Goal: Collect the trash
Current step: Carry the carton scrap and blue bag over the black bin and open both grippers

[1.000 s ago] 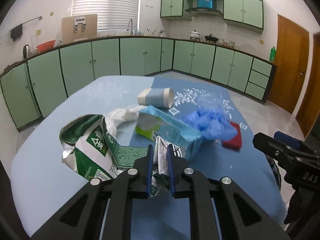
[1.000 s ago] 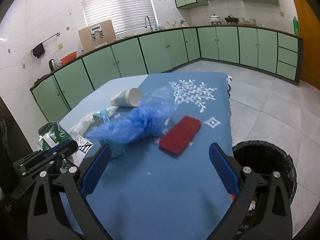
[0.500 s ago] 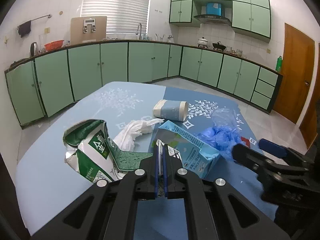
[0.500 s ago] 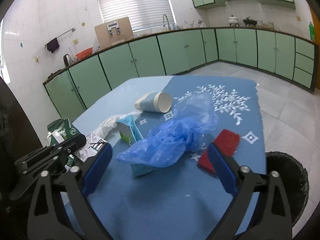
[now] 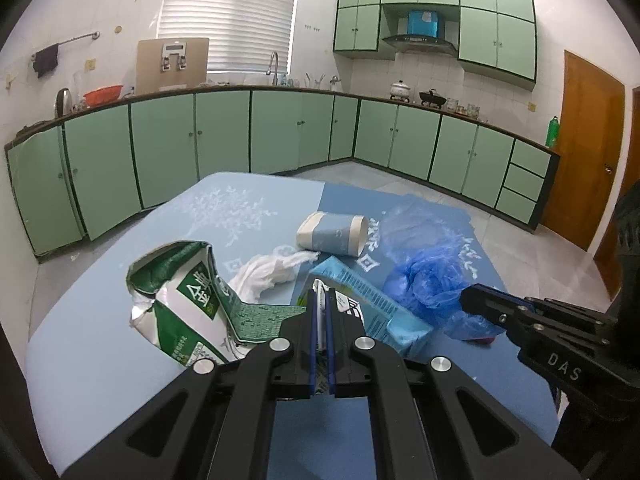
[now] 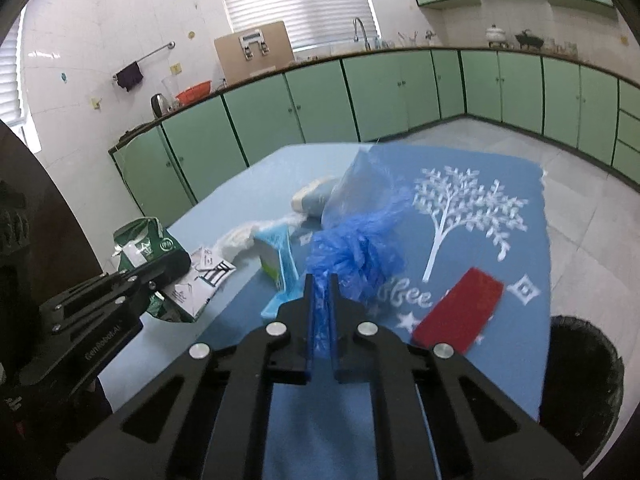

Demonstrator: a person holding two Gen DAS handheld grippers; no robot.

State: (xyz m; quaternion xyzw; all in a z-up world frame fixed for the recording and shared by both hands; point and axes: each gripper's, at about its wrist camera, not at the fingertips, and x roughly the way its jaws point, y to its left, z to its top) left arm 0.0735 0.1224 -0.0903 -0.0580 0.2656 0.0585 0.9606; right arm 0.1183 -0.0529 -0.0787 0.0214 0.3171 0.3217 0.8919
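Left tool (image 5: 320, 300) clamps white printed paper (image 6: 208, 276); right tool (image 6: 321, 284), marked "DAS", clamps blue plastic bag (image 6: 356, 248)

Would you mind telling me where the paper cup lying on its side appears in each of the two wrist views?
Left wrist view: the paper cup lies just right of centre, beyond the white tissue.
Right wrist view: the cup is near centre, partly hidden behind the blue plastic bag.
Shared landmark: the cardboard box on the counter by the window.
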